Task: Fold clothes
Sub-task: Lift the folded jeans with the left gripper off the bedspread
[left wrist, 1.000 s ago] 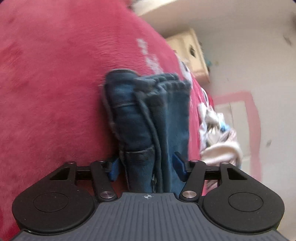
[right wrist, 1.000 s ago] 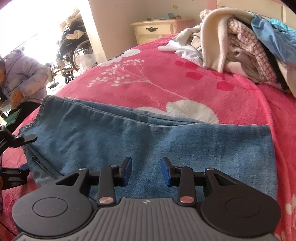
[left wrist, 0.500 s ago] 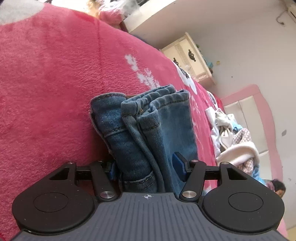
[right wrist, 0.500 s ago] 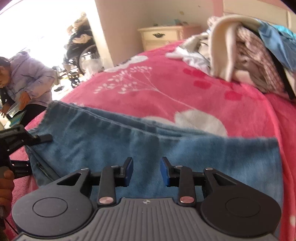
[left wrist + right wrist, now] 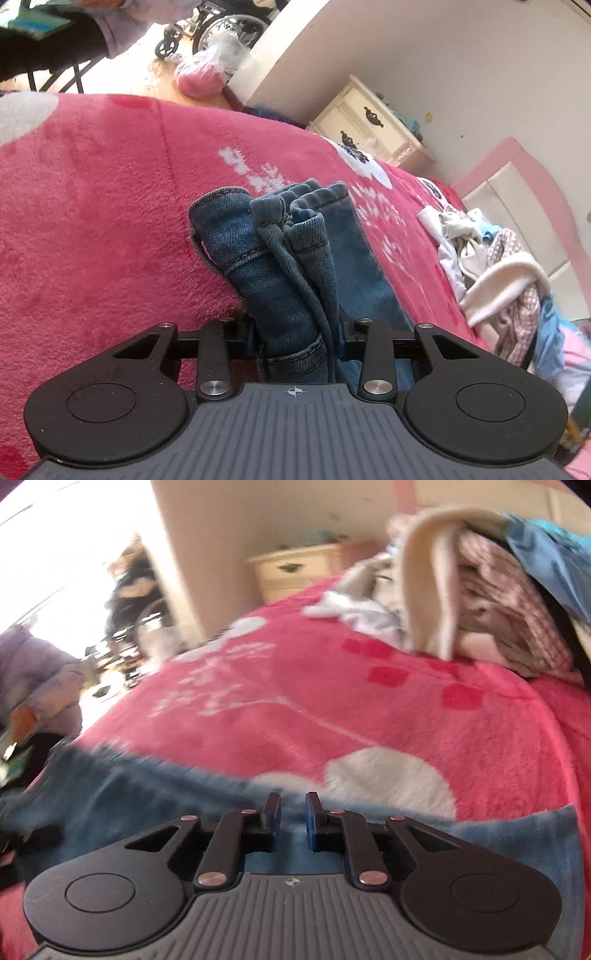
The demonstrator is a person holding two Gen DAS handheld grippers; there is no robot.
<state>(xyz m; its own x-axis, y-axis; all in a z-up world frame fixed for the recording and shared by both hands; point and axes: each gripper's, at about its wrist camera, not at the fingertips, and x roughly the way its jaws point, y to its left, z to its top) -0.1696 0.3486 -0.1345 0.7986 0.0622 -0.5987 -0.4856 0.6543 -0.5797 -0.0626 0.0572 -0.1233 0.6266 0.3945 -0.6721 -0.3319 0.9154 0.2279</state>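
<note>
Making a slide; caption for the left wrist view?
Left gripper clamps bunched jeans above a pink blanket.

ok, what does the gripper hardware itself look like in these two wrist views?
Both match. Left gripper and right gripper: ribbed grey body with a small crosshair mark at the front edge, two round black discs at the sides, black linkage arms with silver pivot pins, black fingers with blue pads. No cables or sleeves in view.

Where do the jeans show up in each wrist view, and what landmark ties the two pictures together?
Left wrist: jeans bunched at centre, clamped in the left gripper.
Right wrist: jeans spread flat across the lower frame, blurred, under the right gripper.
Shared landmark: the cream nightstand beyond the bed.
</note>
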